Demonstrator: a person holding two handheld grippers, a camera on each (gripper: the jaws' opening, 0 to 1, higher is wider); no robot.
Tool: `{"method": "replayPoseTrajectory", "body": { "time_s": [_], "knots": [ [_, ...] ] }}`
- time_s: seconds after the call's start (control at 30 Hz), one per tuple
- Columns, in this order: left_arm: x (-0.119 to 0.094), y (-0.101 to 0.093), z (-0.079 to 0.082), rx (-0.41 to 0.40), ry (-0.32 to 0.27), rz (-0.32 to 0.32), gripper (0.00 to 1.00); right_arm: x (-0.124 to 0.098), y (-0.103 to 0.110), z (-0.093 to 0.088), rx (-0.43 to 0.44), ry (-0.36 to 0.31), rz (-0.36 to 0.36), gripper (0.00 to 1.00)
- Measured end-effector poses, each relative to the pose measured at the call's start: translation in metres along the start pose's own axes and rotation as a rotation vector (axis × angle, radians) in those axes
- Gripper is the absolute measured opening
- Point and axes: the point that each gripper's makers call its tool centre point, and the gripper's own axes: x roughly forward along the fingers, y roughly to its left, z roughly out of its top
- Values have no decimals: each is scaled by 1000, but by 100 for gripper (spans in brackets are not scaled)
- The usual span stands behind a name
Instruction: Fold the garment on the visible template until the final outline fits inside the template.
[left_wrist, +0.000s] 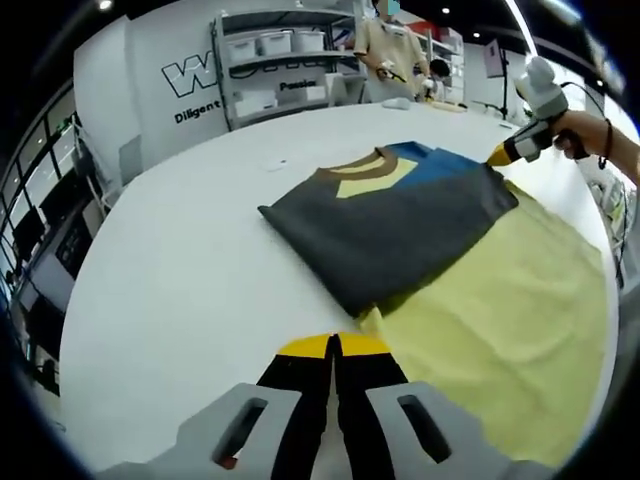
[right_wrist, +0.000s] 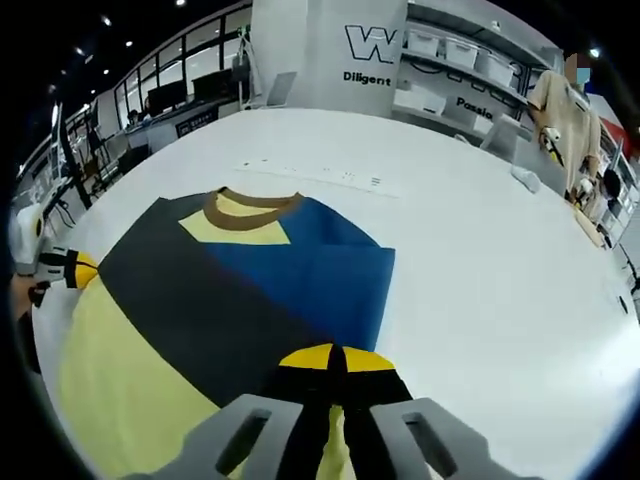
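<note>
Left claw (left_wrist: 335, 345): we are holding its yellow-tipped jaws pressed together, just short of the garment's near edge; whether any cloth is pinched there we cannot tell.
Right claw (right_wrist: 333, 358): we are keeping it closed too, tips lying over the garment's edge, yellow cloth showing beneath the jaws.
Garment (left_wrist: 400, 225): it is lying flat just ahead of both claws, a dark grey panel folded across the yellow body, blue beside the brown collar (right_wrist: 250, 205).
Handling: we are judging it light, soft and limp, likely to sag and crease; corners and hem edges are looking like the best holds.
Tabletop (left_wrist: 200, 270): white surface spreading beyond.
Template: we cannot make it out.
</note>
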Motion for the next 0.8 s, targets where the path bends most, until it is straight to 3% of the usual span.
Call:
{"method": "replayPoseTrajectory", "body": {
  "time_s": [0.27,0.4,0.6,0.8],
  "knots": [
    [-2,5,-1,-28,4,23,6,4,-1,-3,12,6,-7,0],
    [-9,13,5,-87,-21,51,8,-2,-8,-2,82,-8,-39,0],
    [-18,15,16,-144,-38,52,17,-13,-4,2,156,-57,-15,29],
    [-12,4,31,-228,-61,7,24,-17,1,-8,195,-63,14,44]
  ]
}}
